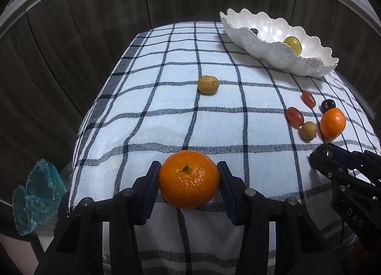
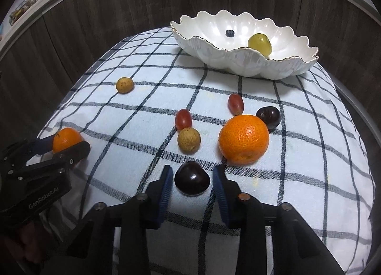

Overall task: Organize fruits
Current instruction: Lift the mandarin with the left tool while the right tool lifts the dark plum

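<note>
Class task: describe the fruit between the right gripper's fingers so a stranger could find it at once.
Start at the white bowl on the checked cloth, then come to the near edge. Between the right gripper fingers lies a dark cherry, glossy, almost black, far smaller than the orange beside it.

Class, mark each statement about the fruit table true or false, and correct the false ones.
1. The white bowl holds a green grape and a blueberry. True.
2. The left gripper has its fingers on either side of a banana. False: a mandarin sits between them.
3. The right gripper is clamped shut on a dark cherry. False: gaps show on both sides, so it is open around it.
4. Two red grapes lie on the checked cloth. True.
5. The bowl is upside down. False: it stands upright.
</note>
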`<state>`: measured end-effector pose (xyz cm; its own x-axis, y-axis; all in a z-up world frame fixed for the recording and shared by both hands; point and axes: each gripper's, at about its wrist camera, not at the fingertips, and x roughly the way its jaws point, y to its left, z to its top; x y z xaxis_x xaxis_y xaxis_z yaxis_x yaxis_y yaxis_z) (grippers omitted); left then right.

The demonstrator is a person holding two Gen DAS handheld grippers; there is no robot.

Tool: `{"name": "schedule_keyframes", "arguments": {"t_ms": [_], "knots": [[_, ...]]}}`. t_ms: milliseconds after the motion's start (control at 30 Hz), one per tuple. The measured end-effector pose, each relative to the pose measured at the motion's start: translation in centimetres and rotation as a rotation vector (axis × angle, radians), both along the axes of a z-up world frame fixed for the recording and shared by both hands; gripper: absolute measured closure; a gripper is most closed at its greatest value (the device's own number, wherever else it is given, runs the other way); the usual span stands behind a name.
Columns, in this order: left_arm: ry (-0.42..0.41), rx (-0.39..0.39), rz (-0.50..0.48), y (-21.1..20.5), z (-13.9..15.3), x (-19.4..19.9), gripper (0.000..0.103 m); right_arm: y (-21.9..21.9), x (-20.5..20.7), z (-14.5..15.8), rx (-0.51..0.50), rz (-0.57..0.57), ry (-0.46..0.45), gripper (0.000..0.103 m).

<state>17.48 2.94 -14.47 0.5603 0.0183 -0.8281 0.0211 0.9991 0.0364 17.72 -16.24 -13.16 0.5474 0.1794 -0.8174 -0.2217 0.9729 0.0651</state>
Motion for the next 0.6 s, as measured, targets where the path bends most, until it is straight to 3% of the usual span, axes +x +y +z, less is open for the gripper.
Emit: {"name": "schedule_keyframes", "arguments": {"t_ms": [600], "knots": [[-0.031, -0.005, -0.010, -0.01, 0.50, -0.40, 0.057, -0.08, -0.24, 0.86, 0.013, -0.002, -0.016, 0.074]]}}
